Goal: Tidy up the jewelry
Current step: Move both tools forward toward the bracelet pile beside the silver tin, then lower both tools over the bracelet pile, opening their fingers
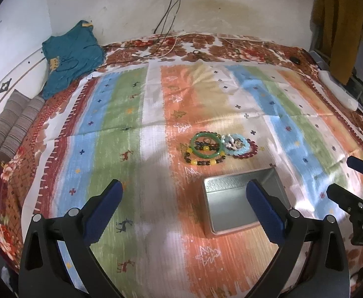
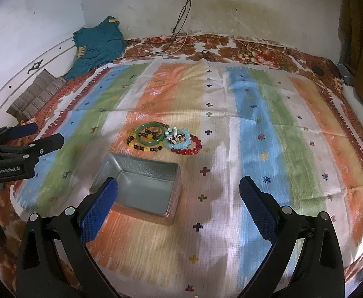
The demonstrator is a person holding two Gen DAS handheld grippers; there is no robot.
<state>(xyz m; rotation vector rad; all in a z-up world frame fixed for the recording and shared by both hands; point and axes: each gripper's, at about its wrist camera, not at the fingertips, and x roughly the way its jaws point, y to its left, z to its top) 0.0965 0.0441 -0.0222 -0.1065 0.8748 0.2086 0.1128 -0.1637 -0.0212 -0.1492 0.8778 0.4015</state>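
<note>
A pile of jewelry lies on the striped cloth: a green bangle (image 1: 206,145) (image 2: 149,134), a yellow-and-brown bead bracelet (image 1: 201,161) (image 2: 141,146), a light blue bead bracelet (image 1: 238,146) (image 2: 179,141) and a red bead bracelet (image 1: 249,150) (image 2: 190,149). An empty open metal tin (image 1: 241,203) (image 2: 141,188) sits just in front of the pile. My left gripper (image 1: 185,193) is open and empty, left of the tin. My right gripper (image 2: 179,191) is open and empty, right of the tin. Each gripper shows in the other's view, the right one (image 1: 347,178) and the left one (image 2: 40,136).
The cloth (image 1: 131,149) covers a bed with a floral blanket (image 2: 256,49). A teal garment (image 1: 72,54) and a striped cushion (image 1: 10,124) lie at the back left. Cables (image 1: 166,47) run from a wall socket. A white object (image 1: 338,89) lies at the right edge.
</note>
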